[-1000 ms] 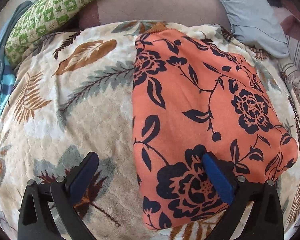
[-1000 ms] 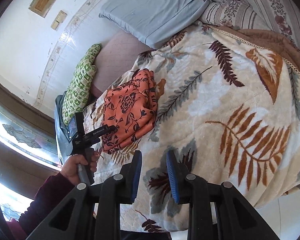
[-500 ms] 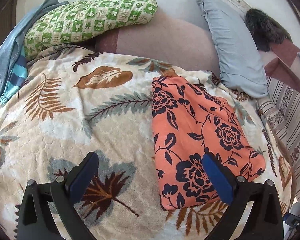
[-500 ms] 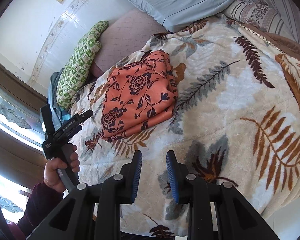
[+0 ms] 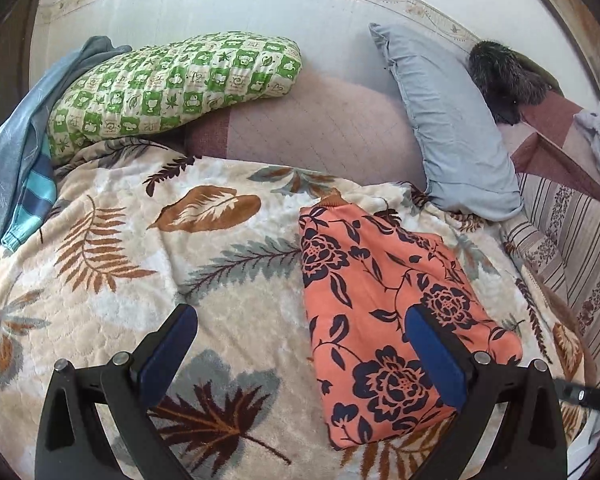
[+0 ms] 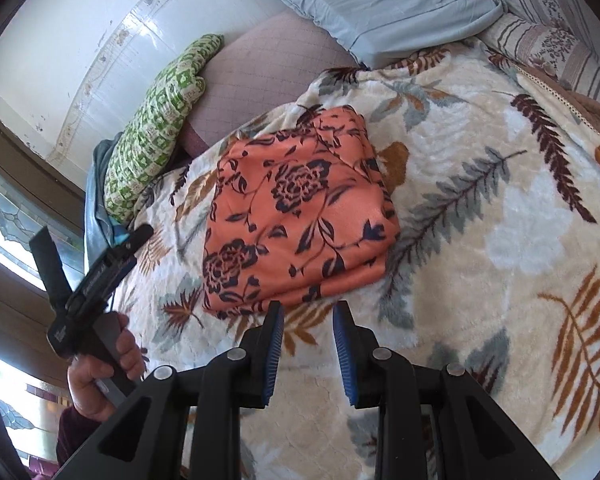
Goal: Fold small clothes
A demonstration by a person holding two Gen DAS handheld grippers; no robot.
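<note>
At the bottom of its own view the left gripper (image 5: 300, 344) hangs above the bed with its blue-padded fingers spread wide and empty, while the right gripper (image 6: 306, 344) holds a narrow gap with nothing between its ribbed pads. Past both lies the folded orange garment with dark navy flowers (image 5: 384, 312), a soft flat rectangle right of centre on the plush cream leaf-print blanket (image 5: 112, 280). Farther back, a green-checked quilted pillow (image 5: 172, 84) and a smooth pale-blue pillow (image 5: 452, 124) lean by the wall.
</note>
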